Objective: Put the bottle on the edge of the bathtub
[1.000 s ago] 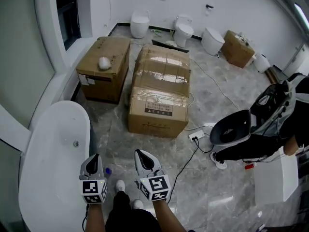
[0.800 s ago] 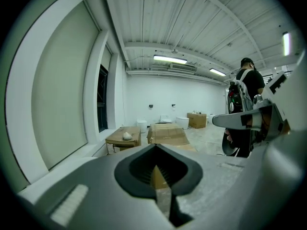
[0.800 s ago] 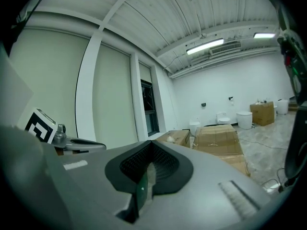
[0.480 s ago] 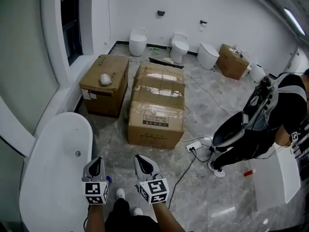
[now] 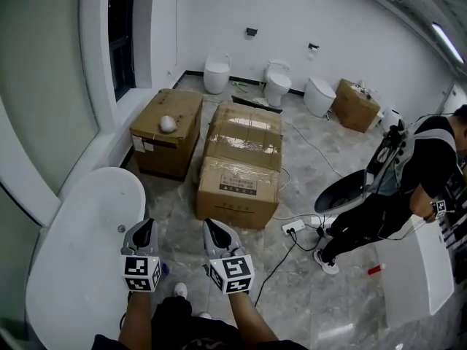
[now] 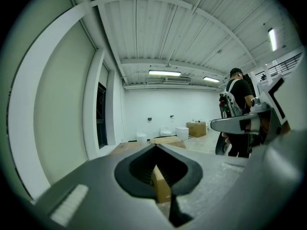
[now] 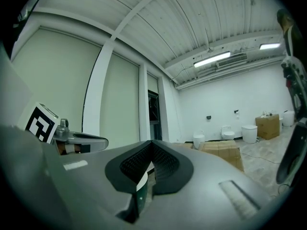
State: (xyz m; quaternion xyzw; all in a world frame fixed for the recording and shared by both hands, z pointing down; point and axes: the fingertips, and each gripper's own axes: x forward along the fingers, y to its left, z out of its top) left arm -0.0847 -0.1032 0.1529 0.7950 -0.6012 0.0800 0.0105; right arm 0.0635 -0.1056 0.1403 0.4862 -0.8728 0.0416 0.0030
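Observation:
The white bathtub fills the lower left of the head view, its rim just left of my left gripper. A small blue thing, too small to identify, lies on the floor between the tub and my feet. My right gripper hangs beside the left one over the grey floor. In the left gripper view, the left gripper has its jaws closed tip to tip. The right gripper looks the same in the right gripper view. Neither holds anything I can make out.
Stacked cardboard boxes stand ahead, and another box to their left carries a white round object. Toilets line the far wall. A person bends over at right, near a power strip and a white panel.
The head view has lifted, so the far wall shows more. The person at right has shifted and straightened somewhat. Both grippers have stayed side by side, shut.

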